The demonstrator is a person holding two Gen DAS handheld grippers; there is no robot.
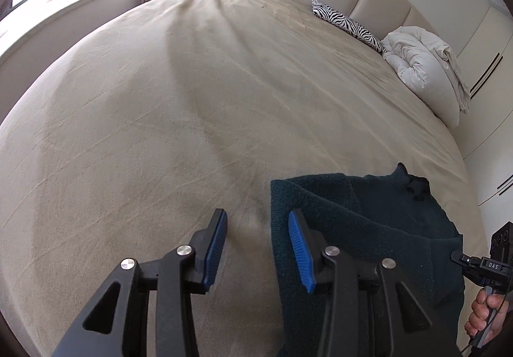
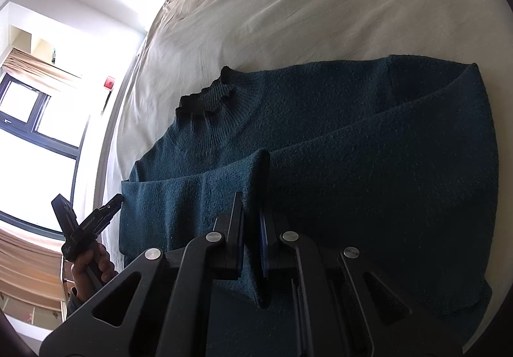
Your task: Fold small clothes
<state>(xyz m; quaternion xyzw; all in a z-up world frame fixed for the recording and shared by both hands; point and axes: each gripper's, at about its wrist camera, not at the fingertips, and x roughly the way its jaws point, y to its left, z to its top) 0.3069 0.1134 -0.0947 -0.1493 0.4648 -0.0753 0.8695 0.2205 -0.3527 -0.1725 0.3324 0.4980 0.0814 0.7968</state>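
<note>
One dark teal sweater lies on one bed with a beige sheet. Two pillows sit at the far right: one zebra-striped pillow and one white pillow. Two handheld grippers show, the left gripper and the right gripper.

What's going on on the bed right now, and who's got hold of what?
A person is folding a dark teal sweater on the beige bed sheet, a gripper in each hand. The right gripper is shut on a fold of the sweater's knit, seemingly a sleeve end laid across the body. The left gripper is open and empty, over the sweater's edge. A zebra-print pillow and white duvet sit by the headboard.
</note>
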